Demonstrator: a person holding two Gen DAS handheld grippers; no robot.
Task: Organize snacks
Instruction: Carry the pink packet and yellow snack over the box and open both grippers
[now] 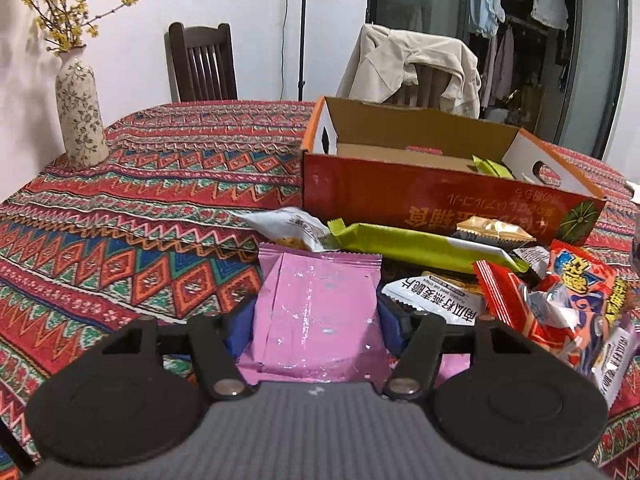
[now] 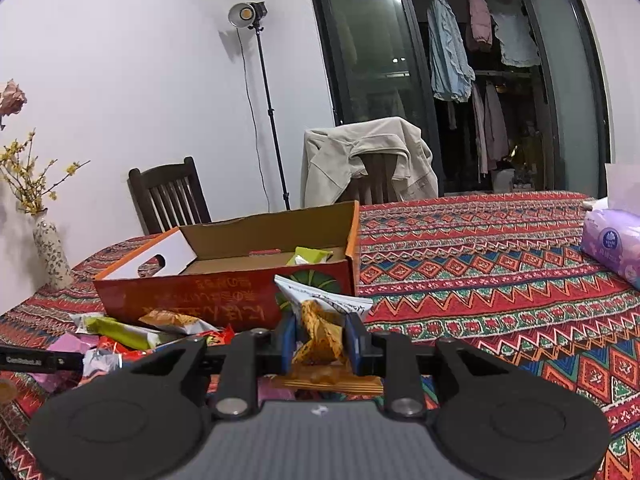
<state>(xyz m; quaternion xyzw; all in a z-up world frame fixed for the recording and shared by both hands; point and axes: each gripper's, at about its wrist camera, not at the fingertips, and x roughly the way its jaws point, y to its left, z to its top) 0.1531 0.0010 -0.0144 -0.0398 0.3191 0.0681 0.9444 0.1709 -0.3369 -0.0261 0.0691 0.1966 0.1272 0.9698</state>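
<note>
The worktop (image 2: 500,264) was spread with a patterned cloth, and the open cardboard box (image 2: 224,280) was set ahead of both grippers, its long axis running across the view. A pile of loose snacks (image 1: 520,280) was heaped against its near wall. The pink packet (image 1: 318,312) was held between the left gripper's (image 1: 316,320) fingers, seemingly lifted. The orange-and-white packet (image 2: 320,332) was pinched narrowly in the right gripper (image 2: 320,340), nearer the box's right end.

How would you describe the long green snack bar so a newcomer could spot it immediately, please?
Find the open orange cardboard box on the patterned tablecloth. Along its near wall lies the long green bar, the only long, slim, lime-green wrapper in the pile.
</note>
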